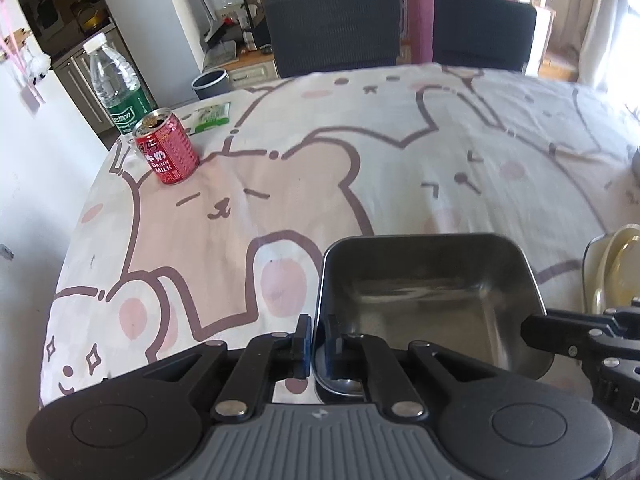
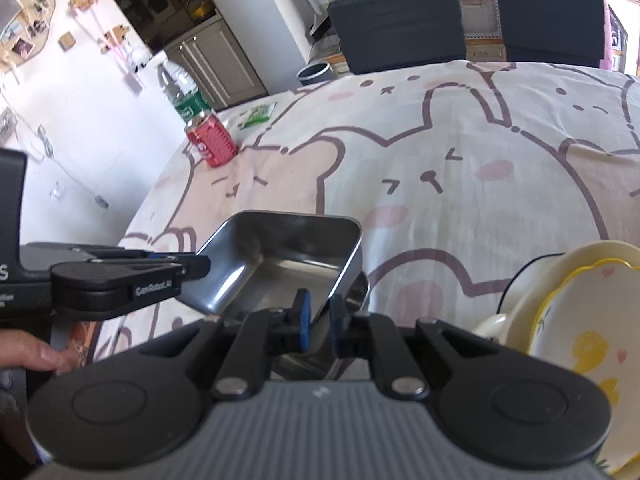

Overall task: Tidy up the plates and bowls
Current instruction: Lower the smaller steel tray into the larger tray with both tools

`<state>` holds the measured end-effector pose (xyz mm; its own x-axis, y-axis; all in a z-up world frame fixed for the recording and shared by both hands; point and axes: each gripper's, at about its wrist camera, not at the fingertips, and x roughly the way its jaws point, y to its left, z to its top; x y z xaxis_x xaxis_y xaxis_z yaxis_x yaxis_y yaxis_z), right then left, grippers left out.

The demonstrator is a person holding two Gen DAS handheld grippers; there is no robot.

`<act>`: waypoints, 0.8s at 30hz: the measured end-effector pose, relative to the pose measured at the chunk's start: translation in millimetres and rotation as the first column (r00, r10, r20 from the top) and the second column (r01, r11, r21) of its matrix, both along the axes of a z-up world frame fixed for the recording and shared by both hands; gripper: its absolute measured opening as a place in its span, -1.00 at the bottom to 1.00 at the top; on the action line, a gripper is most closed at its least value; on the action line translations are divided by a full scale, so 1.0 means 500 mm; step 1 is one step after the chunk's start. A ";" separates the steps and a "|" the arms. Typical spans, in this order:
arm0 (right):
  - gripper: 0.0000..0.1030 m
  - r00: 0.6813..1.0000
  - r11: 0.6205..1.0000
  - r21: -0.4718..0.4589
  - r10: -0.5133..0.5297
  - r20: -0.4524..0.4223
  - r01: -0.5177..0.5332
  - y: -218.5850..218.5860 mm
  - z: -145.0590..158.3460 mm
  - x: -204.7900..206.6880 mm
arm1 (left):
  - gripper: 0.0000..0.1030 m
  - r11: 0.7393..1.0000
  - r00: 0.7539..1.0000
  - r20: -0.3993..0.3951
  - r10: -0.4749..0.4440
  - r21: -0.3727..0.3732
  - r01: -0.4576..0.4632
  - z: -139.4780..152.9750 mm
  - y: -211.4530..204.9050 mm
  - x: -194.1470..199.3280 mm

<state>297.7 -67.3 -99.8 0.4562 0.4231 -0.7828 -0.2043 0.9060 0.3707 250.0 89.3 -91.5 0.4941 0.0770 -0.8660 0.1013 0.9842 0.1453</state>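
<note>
A square steel bowl (image 1: 428, 292) is held above the cartoon tablecloth (image 1: 360, 168). My left gripper (image 1: 318, 344) is shut on its left wall. My right gripper (image 2: 320, 320) is shut on its right wall, and its fingers reach in from the right in the left wrist view (image 1: 560, 332). The bowl shows in the right wrist view (image 2: 280, 256) with the left gripper's fingers (image 2: 160, 276) on its far side. Another steel dish seems to lie under it. A cream plate with yellow ducks (image 2: 580, 328) lies to the right on a stack, and its edge shows in the left wrist view (image 1: 612, 264).
A red milk drink can (image 1: 166, 146), a water bottle (image 1: 116, 84) and a green packet (image 1: 212, 116) stand at the table's far left corner. Two dark chairs (image 1: 332, 28) stand behind the far edge. A grey bin (image 1: 210, 82) is on the floor.
</note>
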 end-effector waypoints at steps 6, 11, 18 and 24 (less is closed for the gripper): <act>-0.74 1.000 0.999 -0.030 0.015 -0.024 -0.016 0.008 -0.011 0.005 | -0.86 1.000 0.999 -0.041 -0.010 0.026 0.011 -0.021 -0.007 0.009; -0.74 0.999 0.997 -0.063 0.033 -0.037 -0.035 0.016 -0.017 0.005 | -0.75 0.998 0.997 -0.068 -0.028 0.057 0.032 -0.032 -0.022 0.011; -0.74 0.997 0.990 -0.127 0.046 -0.064 -0.054 0.030 -0.036 0.007 | -0.75 0.996 0.994 -0.102 -0.045 0.068 0.053 -0.046 -0.028 0.016; -0.74 0.996 0.989 -0.134 0.048 -0.079 -0.058 0.030 -0.042 0.011 | -0.75 0.997 0.993 -0.110 -0.049 0.051 0.055 -0.048 -0.024 0.016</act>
